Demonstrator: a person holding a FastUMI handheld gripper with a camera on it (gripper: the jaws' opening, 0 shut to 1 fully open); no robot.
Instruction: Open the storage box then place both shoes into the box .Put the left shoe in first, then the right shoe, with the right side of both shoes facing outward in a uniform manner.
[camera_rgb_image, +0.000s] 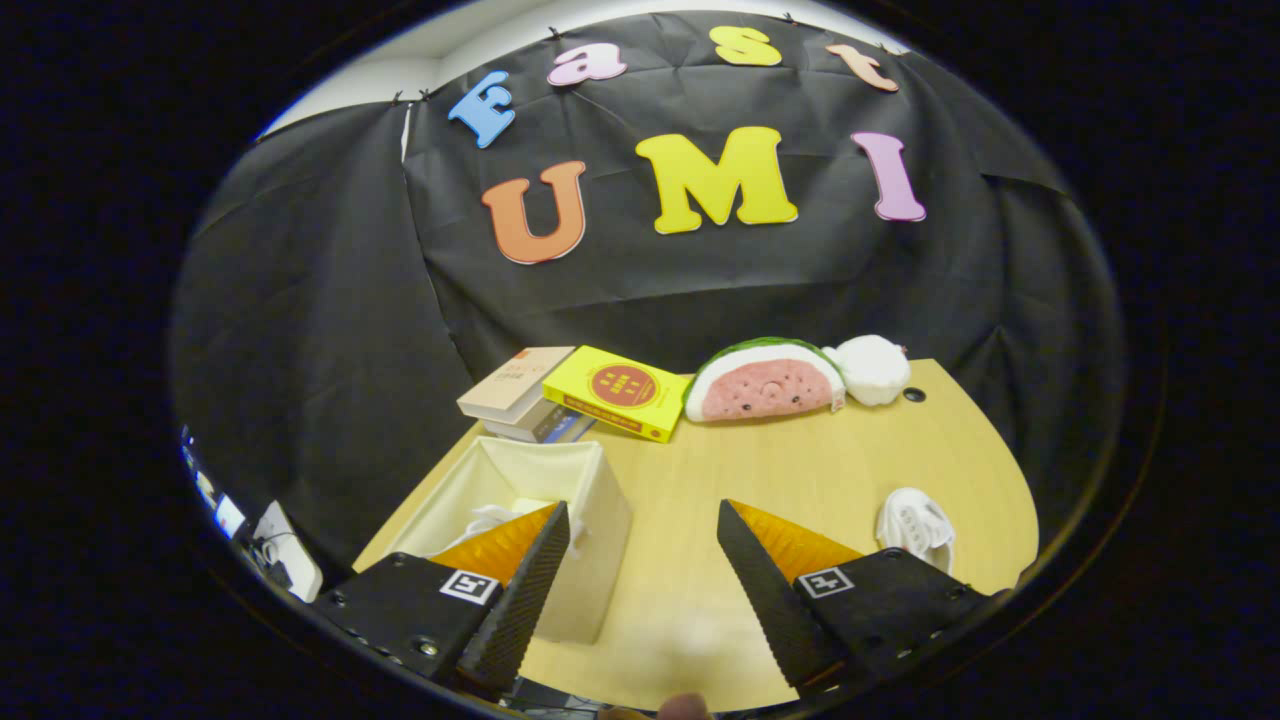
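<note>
1. On the table (800, 470) — one open storage box (600, 500), one shoe (490, 520) inside, beside the left finger.
2. One gripper (643, 575) — fingers wide apart, holding nothing.
3. One second shoe (915, 525) beyond the right finger.
4. Three books (615, 390), one watermelon plush (765, 385) at the back.

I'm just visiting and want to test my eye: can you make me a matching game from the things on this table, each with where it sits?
Things:
1. storage box
2. white shoe
3. watermelon plush
4. yellow book

Places:
A. leaning on the stacked books
B. behind the left finger, open
C. far side, beside a white plush
D. beyond the right finger

The gripper is open, holding nothing.

Pairs: 1-B, 2-D, 3-C, 4-A
</note>
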